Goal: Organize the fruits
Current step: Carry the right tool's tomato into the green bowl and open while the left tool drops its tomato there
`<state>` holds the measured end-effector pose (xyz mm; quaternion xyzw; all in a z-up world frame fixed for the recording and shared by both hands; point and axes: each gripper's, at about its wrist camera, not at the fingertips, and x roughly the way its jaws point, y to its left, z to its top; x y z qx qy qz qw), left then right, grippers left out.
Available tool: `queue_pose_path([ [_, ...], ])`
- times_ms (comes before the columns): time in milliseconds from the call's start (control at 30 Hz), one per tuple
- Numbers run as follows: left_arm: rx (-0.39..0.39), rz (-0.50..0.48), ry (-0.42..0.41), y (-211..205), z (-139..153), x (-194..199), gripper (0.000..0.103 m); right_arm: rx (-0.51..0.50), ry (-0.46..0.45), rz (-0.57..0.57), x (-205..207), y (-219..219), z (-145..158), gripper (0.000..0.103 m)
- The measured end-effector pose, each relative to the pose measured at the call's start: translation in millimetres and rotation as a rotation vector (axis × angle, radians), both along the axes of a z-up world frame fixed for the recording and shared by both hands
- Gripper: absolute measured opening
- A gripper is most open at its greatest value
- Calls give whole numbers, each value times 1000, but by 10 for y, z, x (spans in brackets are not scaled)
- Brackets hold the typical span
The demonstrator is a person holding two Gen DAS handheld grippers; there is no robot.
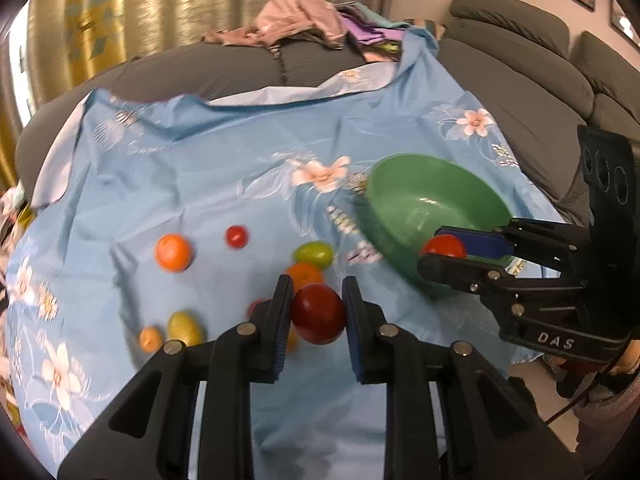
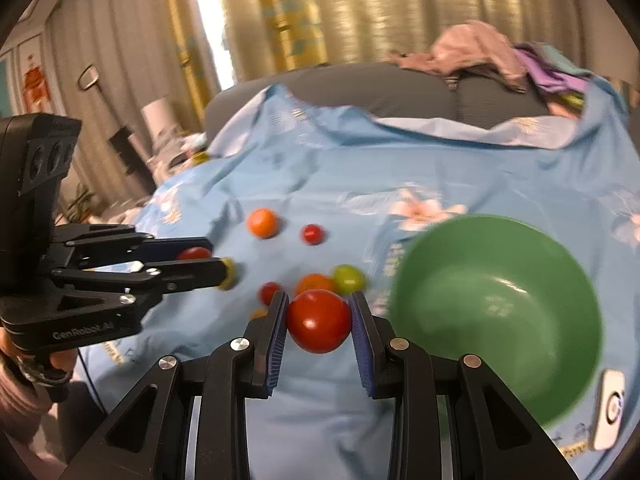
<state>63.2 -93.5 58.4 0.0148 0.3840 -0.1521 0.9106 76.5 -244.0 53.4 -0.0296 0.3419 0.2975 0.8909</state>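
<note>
Between each gripper's pads sits a clamped fruit: left gripper (image 1: 317, 298) dark red fruit (image 1: 318, 314), right gripper (image 2: 320, 314) red tomato (image 2: 319, 321).

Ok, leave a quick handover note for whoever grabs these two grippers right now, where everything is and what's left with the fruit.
Left gripper: jaws shut on a dark red tomato, held above the cloth.
Right gripper: jaws shut on a bright red tomato, beside the green bowl.
Bowl: sits on the blue floral cloth; looks empty, nothing dropped in yet.
Still loose on the cloth: a big orange fruit, a small red one, a green one, an orange one and a few small ones near the left jaws.
Left to do: likely drop both tomatoes in the bowl, then collect the rest.
</note>
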Motion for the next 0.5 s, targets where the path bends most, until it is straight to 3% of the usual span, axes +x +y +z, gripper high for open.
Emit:
queue_pose_path([
  [300, -37, -152, 12, -676, 49, 400, 24, 22, 26, -192, 153, -662, -56, 33],
  [500, -11, -204, 70, -1036, -152, 615, 25, 10, 63, -230, 196, -839, -178, 33],
])
